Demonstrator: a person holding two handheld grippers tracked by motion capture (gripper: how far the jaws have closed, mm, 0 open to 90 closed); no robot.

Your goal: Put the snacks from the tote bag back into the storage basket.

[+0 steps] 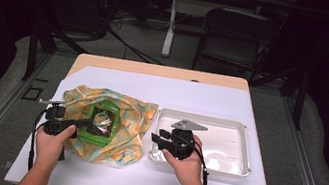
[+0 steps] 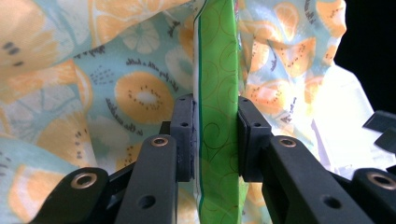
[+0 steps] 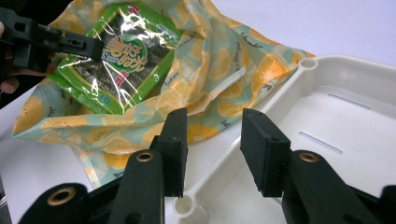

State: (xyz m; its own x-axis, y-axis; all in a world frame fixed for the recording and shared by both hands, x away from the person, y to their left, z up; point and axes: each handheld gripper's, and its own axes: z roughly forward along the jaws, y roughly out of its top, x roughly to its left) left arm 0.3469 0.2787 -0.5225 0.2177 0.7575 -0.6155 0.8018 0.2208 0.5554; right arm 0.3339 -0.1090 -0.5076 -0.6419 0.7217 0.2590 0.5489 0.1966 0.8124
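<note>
On the white table [image 1: 162, 92], the widest thing before you is the fruit-print bag [image 1: 133, 112], lying slack and crumpled on the left half, its edge touching the left wall of the white tray [image 1: 244, 151] beside it. The tray holds nothing that shows. On top of the bag, partly within its folds as far as the high view tells, lies the green snack packet [image 1: 102, 125], which looks like a seaweed pack.

Your left gripper [image 1: 77, 123] has its jaws pinched on the packet's edge; in the left gripper view the green film [image 2: 215, 116] stands squeezed between the two pads. Your right gripper [image 3: 212, 140] hangs over the tray's near left corner with its jaws spread and nothing between them.

To do this step well, I would keep the pinch firm but draw the packet slowly, since thin film can slide out of flat pads. If the bag's cloth drags along, use the spread right gripper to pin the bag's near edge. Lift the packet clear of the folds before carrying it over the tray wall, should the tray be where it goes.
</note>
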